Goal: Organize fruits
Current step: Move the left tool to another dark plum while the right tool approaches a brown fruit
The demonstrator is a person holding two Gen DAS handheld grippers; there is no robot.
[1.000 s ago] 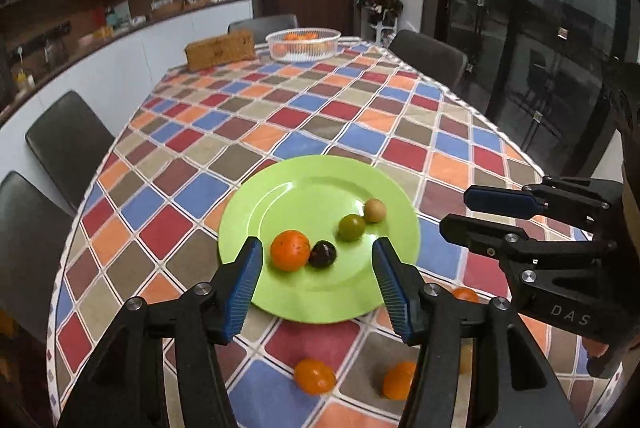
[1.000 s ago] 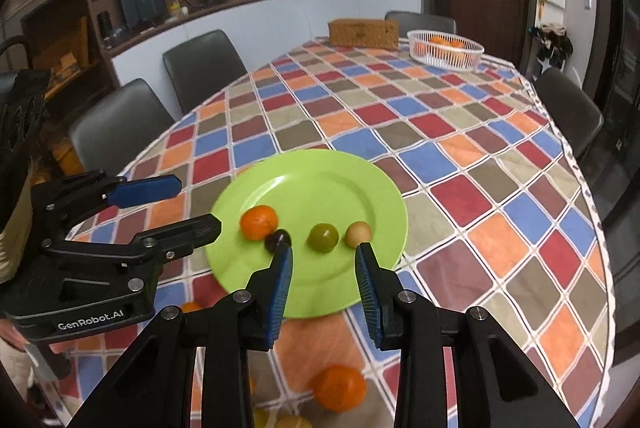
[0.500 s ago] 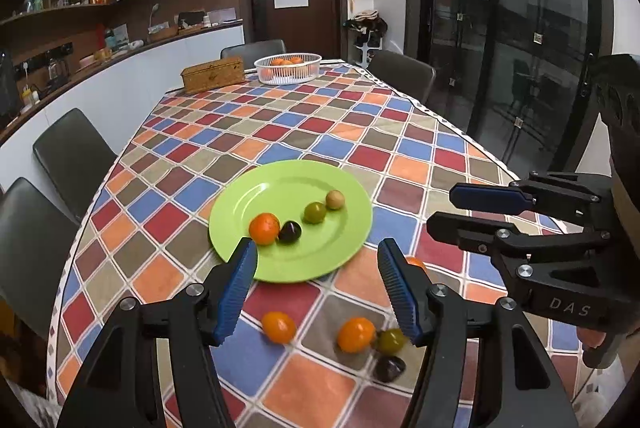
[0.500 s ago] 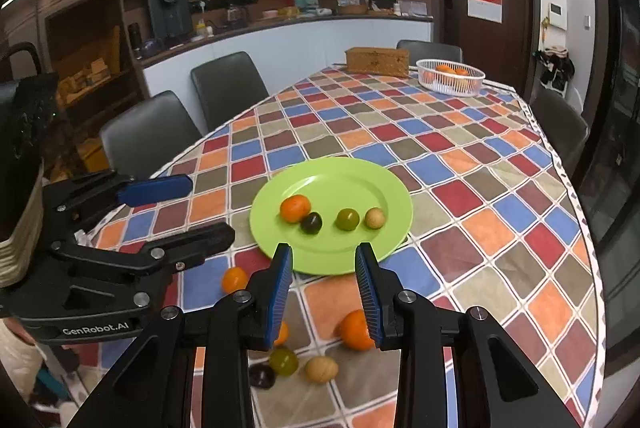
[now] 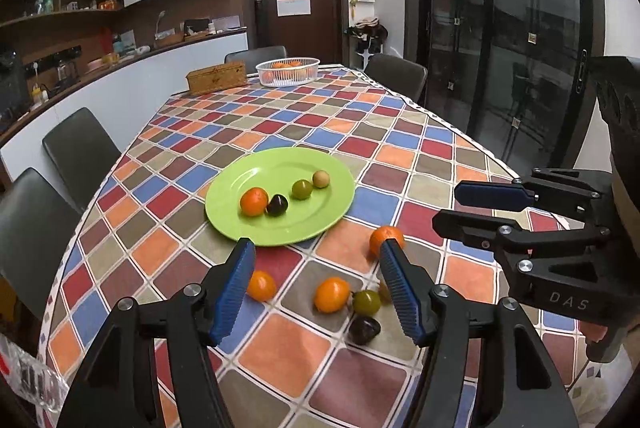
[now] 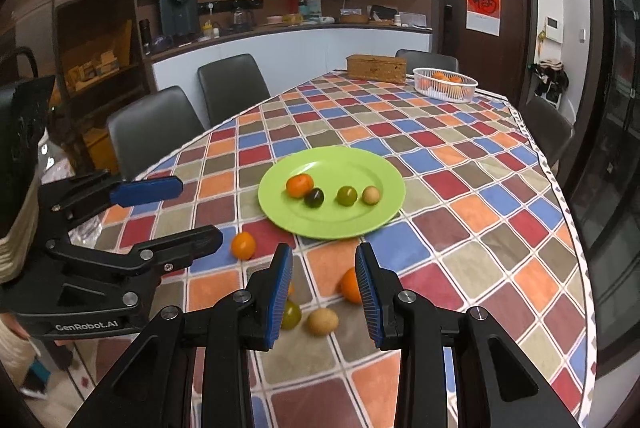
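A green plate [image 5: 256,172] on the chequered cloth holds an orange [image 5: 253,201], a dark fruit [image 5: 277,205], a green fruit [image 5: 301,189] and a tan one [image 5: 321,179]. Several loose fruits lie on the cloth nearer me: oranges [image 5: 386,238] [image 5: 262,285] [image 5: 332,294], a green fruit [image 5: 366,302] and a dark one [image 5: 363,329]. My left gripper [image 5: 317,246] hovers open above these, holding nothing. At the right, my right gripper [image 5: 448,206] keeps a narrow gap. In the right wrist view the right gripper [image 6: 322,249] is empty above an orange [image 6: 350,286] and a tan fruit [image 6: 322,321].
A white basket of oranges [image 5: 288,70] and a woven box [image 5: 216,78] stand at the table's far end. Dark chairs [image 5: 80,148] line the left side and far end. The table edge [image 6: 576,248] runs along the right, by glass doors.
Both grippers have drawn back from the plate toward the near table end, so the loose fruits on the cloth have come into view. The left jaws have widened a little.
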